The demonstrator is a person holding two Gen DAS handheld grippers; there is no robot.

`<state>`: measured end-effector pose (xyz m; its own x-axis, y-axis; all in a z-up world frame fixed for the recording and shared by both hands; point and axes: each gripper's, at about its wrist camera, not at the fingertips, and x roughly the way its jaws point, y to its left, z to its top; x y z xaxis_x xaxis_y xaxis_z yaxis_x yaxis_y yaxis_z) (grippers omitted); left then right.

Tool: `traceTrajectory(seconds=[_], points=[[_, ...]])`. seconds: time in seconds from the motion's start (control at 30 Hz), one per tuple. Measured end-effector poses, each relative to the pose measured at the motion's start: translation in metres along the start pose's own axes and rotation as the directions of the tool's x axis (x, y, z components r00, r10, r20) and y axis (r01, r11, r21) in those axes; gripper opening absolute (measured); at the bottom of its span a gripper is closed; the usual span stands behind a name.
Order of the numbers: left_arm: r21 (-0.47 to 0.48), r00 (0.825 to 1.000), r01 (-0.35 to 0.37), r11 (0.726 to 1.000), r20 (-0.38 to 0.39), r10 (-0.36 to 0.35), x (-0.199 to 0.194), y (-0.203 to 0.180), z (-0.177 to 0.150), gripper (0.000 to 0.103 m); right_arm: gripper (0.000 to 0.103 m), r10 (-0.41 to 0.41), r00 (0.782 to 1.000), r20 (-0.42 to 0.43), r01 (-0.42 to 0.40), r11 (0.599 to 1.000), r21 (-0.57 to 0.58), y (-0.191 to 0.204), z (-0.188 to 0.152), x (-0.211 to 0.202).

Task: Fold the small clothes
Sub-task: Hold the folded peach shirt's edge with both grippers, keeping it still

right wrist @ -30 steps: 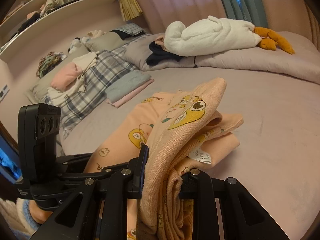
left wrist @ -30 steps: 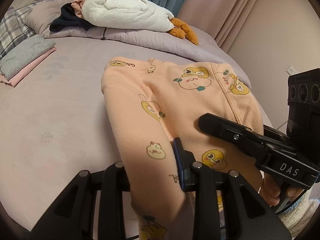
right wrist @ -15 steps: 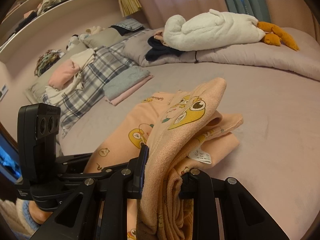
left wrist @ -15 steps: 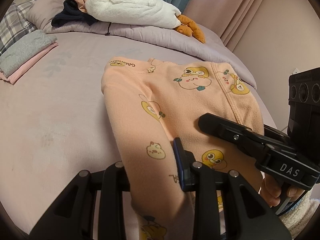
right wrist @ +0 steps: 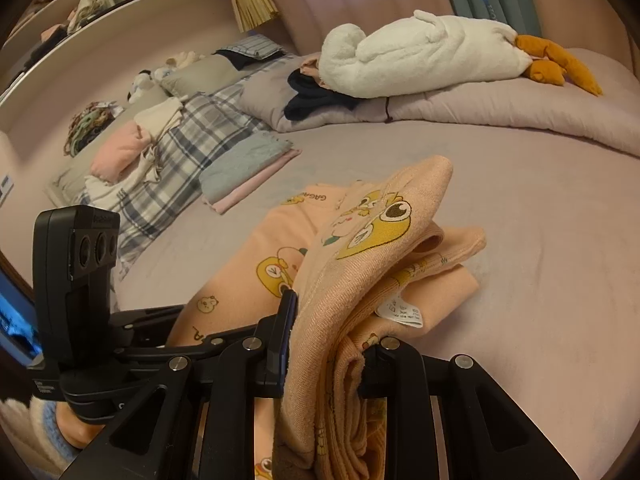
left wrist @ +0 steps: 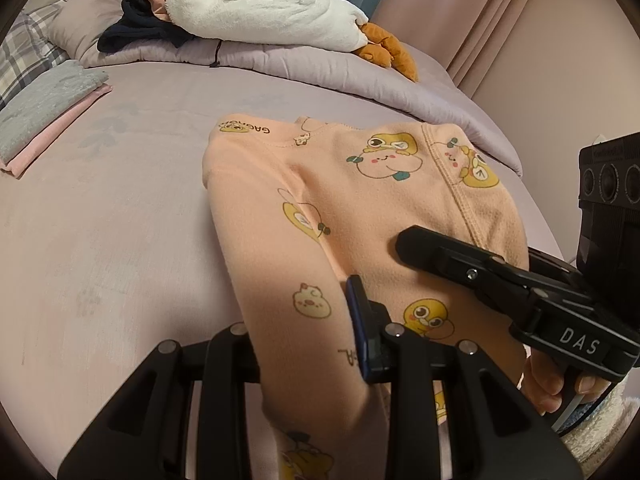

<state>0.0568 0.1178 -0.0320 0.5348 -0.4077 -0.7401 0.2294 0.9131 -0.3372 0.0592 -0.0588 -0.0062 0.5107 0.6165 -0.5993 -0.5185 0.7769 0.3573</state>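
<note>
A peach cartoon-print garment (left wrist: 360, 208) is lying partly on the lilac bed (left wrist: 100, 220), its near end lifted and pinched by both tools. In the left wrist view, the left tool (left wrist: 308, 340) is clenching a fold of the fabric at 6 o'clock, the cloth pressed between its blue-edged pad and the opposite finger; the neckline and printed lettering are lying toward 12 o'clock. The right tool (left wrist: 424, 240) is entering this view from 3 o'clock, with a hand (left wrist: 552, 380) gripping its handle.

The right wrist view alone is showing the garment's (right wrist: 360, 280) bunched layers, with a white care label (right wrist: 400, 312) hanging at the 3 o'clock side of the fold; the right tool (right wrist: 328, 356) is grasping this thick bundle at 6 o'clock. The left tool's body (right wrist: 80, 280) is standing at 9 o'clock.

Beyond the garment, a folded grey and pink stack (right wrist: 248, 168) is resting at 10 o'clock, and a white plush goose (right wrist: 420, 52) is lying on the rolled quilt (right wrist: 500, 108) at 12 o'clock. Only the right wrist view is showing the plaid bedding (right wrist: 180, 160) and a shelf (right wrist: 120, 8) at 10 to 11 o'clock.
</note>
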Motion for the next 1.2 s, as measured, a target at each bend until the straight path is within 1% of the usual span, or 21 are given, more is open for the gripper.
traceTrajectory(seconds=[0.37, 1.2], points=[[0.008, 1.0, -0.003, 1.0, -0.009, 0.003, 0.019, 0.003, 0.013, 0.029, 0.025, -0.011, 1.0, -0.005, 0.011, 1.0, 0.006, -0.014, 0.01, 0.013], [0.063, 0.999, -0.039, 0.997, -0.004, 0.039, 0.063, 0.013, 0.052, 0.029, 0.025, -0.042, 0.999, 0.018, 0.042, 0.999, 0.006, -0.044, 0.032, 0.04]])
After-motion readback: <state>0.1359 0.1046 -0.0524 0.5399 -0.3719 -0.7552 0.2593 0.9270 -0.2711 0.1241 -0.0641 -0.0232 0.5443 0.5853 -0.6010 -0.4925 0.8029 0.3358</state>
